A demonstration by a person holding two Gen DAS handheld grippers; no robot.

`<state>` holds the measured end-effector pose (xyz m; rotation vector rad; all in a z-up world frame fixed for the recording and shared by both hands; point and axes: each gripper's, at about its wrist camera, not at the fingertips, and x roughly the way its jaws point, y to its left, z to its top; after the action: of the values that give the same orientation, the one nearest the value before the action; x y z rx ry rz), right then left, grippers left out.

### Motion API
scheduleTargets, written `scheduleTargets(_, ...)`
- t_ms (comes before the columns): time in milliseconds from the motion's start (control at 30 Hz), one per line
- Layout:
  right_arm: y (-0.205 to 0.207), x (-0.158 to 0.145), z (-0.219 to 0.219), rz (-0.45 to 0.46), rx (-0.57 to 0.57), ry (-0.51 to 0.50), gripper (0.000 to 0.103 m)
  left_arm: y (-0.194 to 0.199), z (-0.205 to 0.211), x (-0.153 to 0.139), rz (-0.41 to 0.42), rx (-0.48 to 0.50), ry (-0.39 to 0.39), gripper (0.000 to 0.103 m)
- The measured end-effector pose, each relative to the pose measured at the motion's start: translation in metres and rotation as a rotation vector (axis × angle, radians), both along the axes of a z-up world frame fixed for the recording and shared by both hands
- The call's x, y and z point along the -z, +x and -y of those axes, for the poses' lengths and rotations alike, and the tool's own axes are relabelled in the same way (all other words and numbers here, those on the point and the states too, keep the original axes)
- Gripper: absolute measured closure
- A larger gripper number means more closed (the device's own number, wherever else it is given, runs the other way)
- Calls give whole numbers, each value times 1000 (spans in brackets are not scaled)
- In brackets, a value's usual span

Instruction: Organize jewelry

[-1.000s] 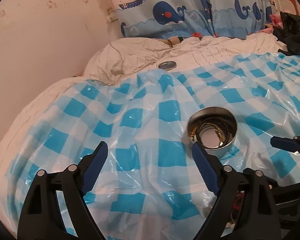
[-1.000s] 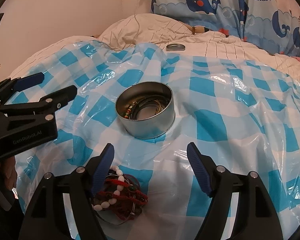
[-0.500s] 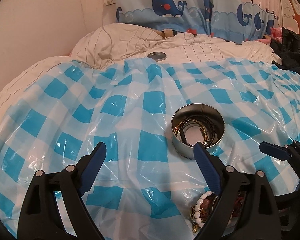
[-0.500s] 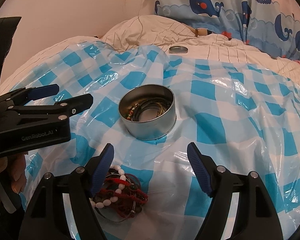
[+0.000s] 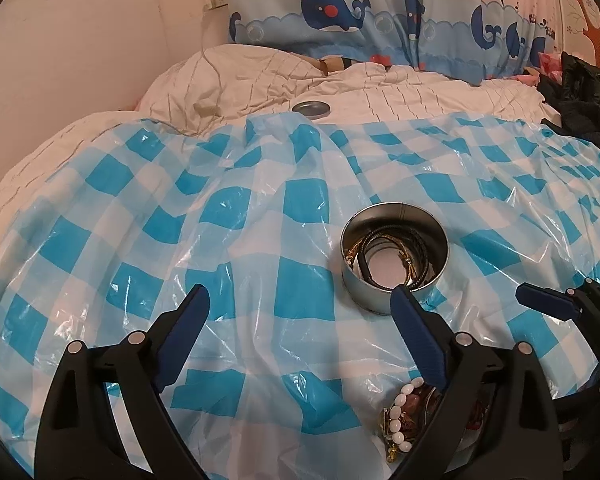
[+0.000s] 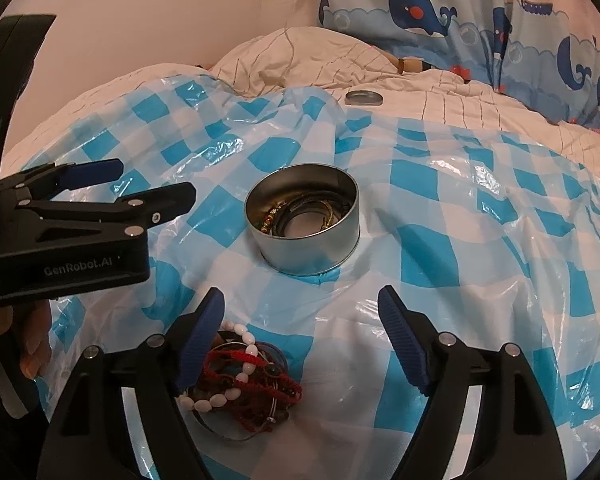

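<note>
A round metal tin [image 5: 352, 280] [image 6: 308, 252] stands on the blue-and-white checked plastic sheet [image 5: 260, 240], with dark cords and gold bracelets coiled inside. Nearer to me lies a tangled pile of jewelry [image 6: 244, 380] [image 5: 400, 416]: white beads, red cord, metal bangles. My right gripper [image 6: 300, 296] hovers over the pile, its left finger [image 6: 198, 336] above the pile's left edge; its jaws are opening and grip nothing. My left gripper [image 5: 300, 300] hangs left of the tin, jaws opening with only the sheet between them. It shows from the side in the right wrist view [image 6: 140, 196].
The tin's lid [image 5: 311, 108] [image 6: 363, 98] lies on the cream quilt beyond the sheet. A whale-print curtain [image 5: 340, 8] hangs at the back, a pale wall stands to the left, and dark clothing [image 5: 580, 92] is heaped at the far right.
The left gripper rolled and swung level, so the jewelry pile came into its view at the bottom right. In the right wrist view it advanced toward the tin. The right gripper stayed put.
</note>
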<state>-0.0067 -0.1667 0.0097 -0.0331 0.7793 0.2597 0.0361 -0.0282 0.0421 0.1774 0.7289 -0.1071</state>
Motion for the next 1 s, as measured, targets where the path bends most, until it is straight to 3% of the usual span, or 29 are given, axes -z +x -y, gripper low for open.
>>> scheduleTargets(467, -6, -2, -11, 25, -14, -97, 26, 4, -12, 13, -87, 0, -79, 14)
scheduleTargets(1000, -8, -2, -12, 33, -16, -138, 23, 7, -15, 17, -107, 5, -77, 13)
